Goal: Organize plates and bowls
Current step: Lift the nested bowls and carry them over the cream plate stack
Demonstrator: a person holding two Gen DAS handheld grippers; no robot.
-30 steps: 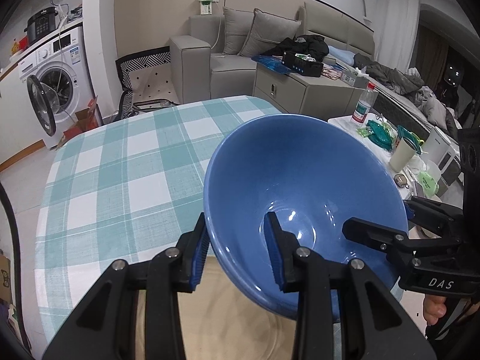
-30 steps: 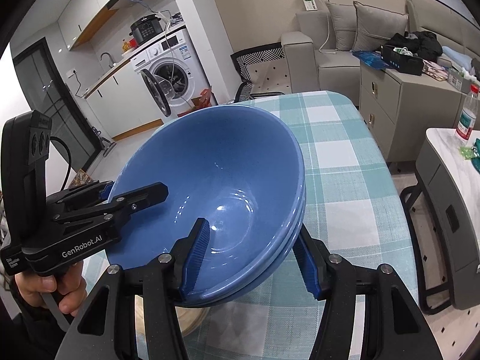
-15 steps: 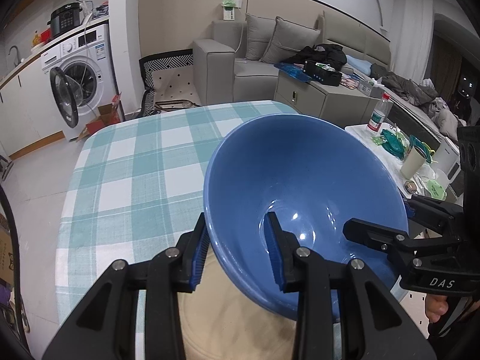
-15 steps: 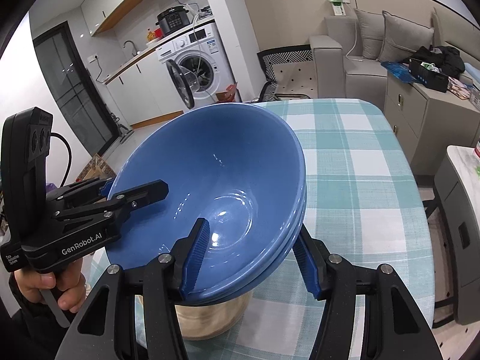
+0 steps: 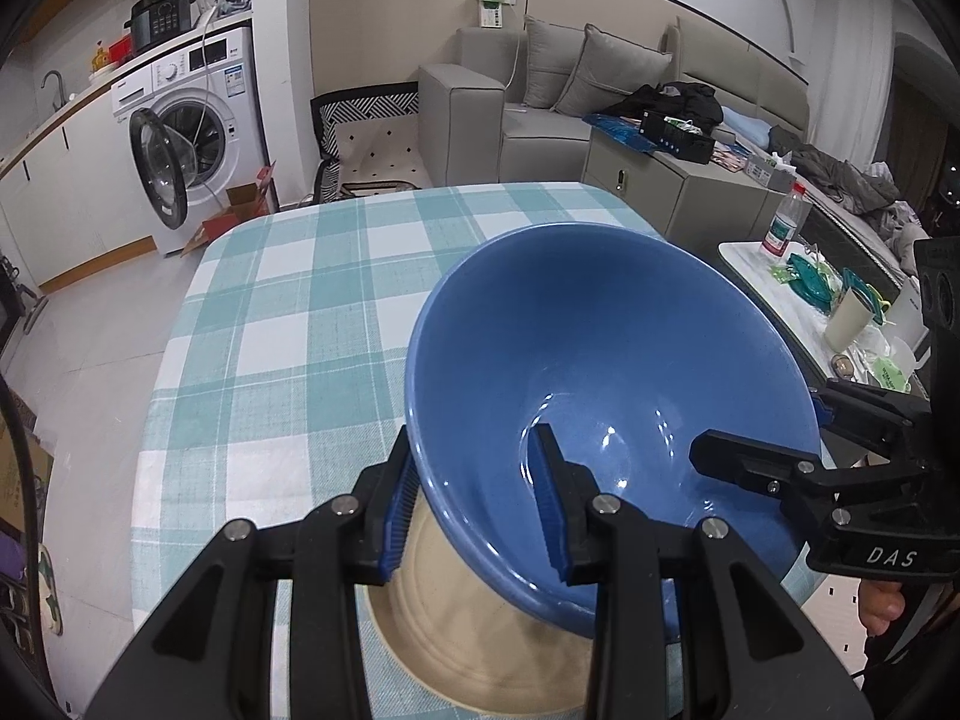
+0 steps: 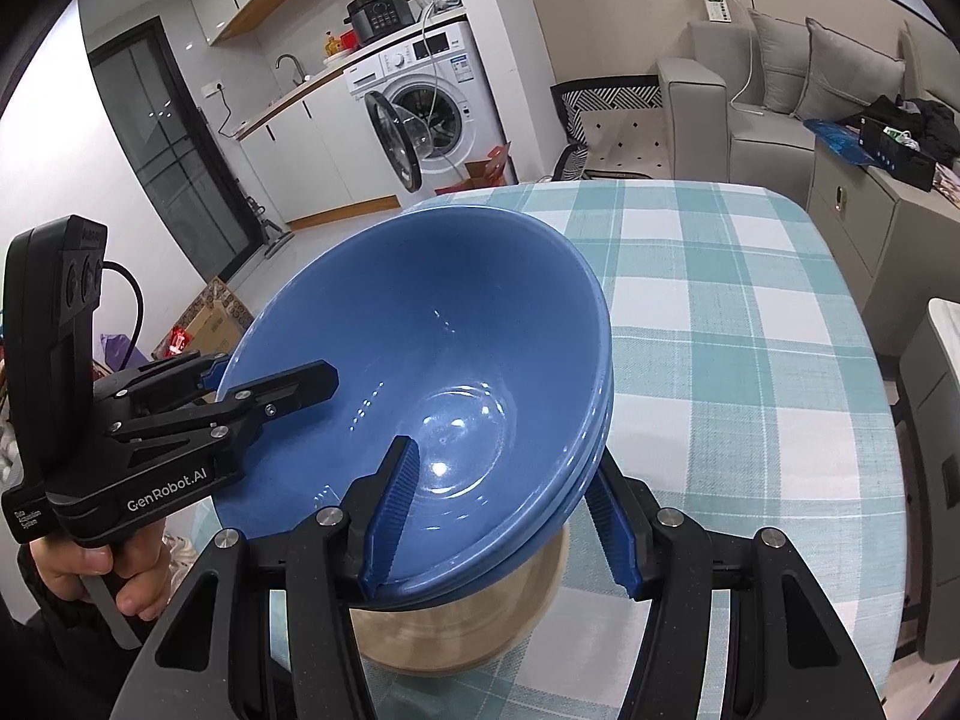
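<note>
Blue bowls (image 6: 420, 372): nested stack, glossy glazed ceramic, deep conical shape with a small flat bottom showing light glints. Right wrist view shows three stacked rims on the right edge, so at least three bowls. Top bowl's interior is empty.

Stack is held up between both grippers, tilted, over the near part of a table with a teal-and-white checked tablecloth (image 5: 288, 324). Directly below it sits a beige plate (image 5: 480, 648), partly hidden by the bowls; can't tell if the stack touches it.

Left gripper (image 5: 474, 507): clamped on the near-left wall of the top bowl, one blue ribbed pad inside, one outside. Narrow grip.

Right gripper (image 6: 504, 516): clamped on the stack's right side, one pad inside the top bowl, the other outside against the stacked rims. Wider grip, spans the whole stack.

Each gripper shows in the other's view, with a hand on the handle: the left hand (image 6: 90, 570) and part of the right hand (image 5: 879, 600).

Readable text: "GenRobot.AI" on the left gripper's body, "DAS" on the right gripper's body. Small print beside "GenRobot.AI" is too small to read.

Background: white front-load washing machine (image 5: 192, 126) far left, door open, sticker illegible. Black multicooker (image 5: 159, 21) on top of it. Grey sofa (image 5: 540, 102) at the far wall. Bottle with red cap (image 5: 786, 222) on a side table to the right, label unreadable.
</note>
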